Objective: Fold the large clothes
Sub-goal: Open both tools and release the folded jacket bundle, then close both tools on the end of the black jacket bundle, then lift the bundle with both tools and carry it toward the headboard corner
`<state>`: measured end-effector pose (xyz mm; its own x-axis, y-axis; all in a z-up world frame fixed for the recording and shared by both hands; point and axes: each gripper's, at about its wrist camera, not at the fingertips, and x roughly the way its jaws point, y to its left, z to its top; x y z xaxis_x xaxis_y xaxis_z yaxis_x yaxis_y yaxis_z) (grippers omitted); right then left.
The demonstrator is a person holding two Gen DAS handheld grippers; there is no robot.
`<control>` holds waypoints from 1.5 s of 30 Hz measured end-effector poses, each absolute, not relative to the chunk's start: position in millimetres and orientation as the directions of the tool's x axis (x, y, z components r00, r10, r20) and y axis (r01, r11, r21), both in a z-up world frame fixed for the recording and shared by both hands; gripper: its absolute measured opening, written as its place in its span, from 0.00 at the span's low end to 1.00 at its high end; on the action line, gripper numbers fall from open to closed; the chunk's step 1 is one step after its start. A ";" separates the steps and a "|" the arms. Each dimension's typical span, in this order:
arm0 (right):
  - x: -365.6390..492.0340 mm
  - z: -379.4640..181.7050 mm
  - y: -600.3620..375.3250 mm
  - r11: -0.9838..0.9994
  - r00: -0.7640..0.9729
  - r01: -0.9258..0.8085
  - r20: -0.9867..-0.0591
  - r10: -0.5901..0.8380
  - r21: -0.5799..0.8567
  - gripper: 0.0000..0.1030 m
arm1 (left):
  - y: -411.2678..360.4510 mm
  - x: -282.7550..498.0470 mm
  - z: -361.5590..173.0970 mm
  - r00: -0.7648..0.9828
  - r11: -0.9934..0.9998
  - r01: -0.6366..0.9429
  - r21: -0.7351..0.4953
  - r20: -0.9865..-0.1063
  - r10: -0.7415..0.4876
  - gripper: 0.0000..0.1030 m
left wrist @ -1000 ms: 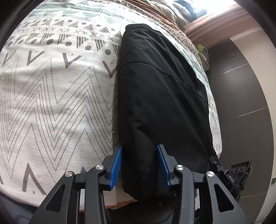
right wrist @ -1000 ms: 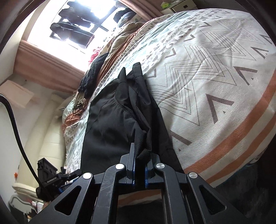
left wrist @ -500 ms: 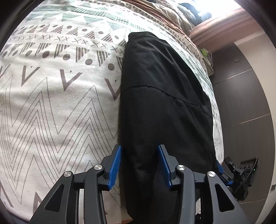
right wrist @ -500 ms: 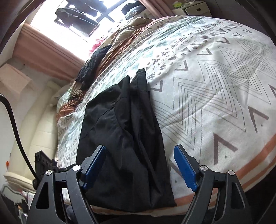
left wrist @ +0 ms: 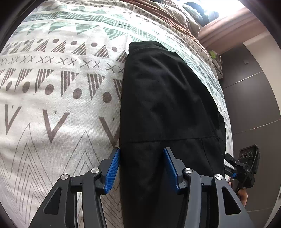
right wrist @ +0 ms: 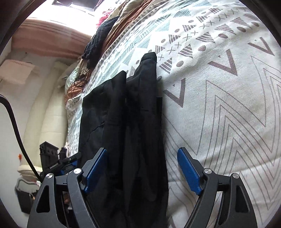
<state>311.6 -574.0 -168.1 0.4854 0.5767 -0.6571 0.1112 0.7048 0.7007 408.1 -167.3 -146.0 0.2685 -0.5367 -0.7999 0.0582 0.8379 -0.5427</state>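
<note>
A long black garment (left wrist: 166, 105), folded lengthwise, lies flat on the patterned bedspread (left wrist: 52, 122). My left gripper (left wrist: 143, 166) hovers over its near part with the jaws opening. The left pad sits at the garment's left edge and the right pad over the cloth, neither pressing on it. In the right wrist view the same garment (right wrist: 140, 114) shows its layered folds. My right gripper (right wrist: 142, 170) stands wide open above it, one pad over the cloth and one over the bedspread (right wrist: 219, 105). Each view shows the other gripper beside the garment: right (left wrist: 245, 166), left (right wrist: 58, 161).
A dark knitted item (right wrist: 100, 38) and a brown blanket (left wrist: 166, 10) lie at the far end of the bed. Dark wall panels (left wrist: 254, 96) stand past the bed's right edge. A black cable (right wrist: 15, 126) hangs at the left.
My right gripper let go of the bunched black cloth and opened wide. Both grippers moved forward along the garment. The left jaws widened slightly.
</note>
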 end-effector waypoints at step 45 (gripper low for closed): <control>311.5 -9.2 -466.0 0.754 0.535 -0.241 -0.564 0.629 0.611 0.16 | -149.0 393.9 -31.1 0.527 0.830 0.147 -0.538 -0.667 -0.526 0.19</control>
<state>311.5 -466.0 -9.2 0.5355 0.6285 -0.5641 -0.2408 0.7538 0.6114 393.9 -149.0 -31.1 0.5274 -0.5261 -0.6671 0.1471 0.8299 -0.5382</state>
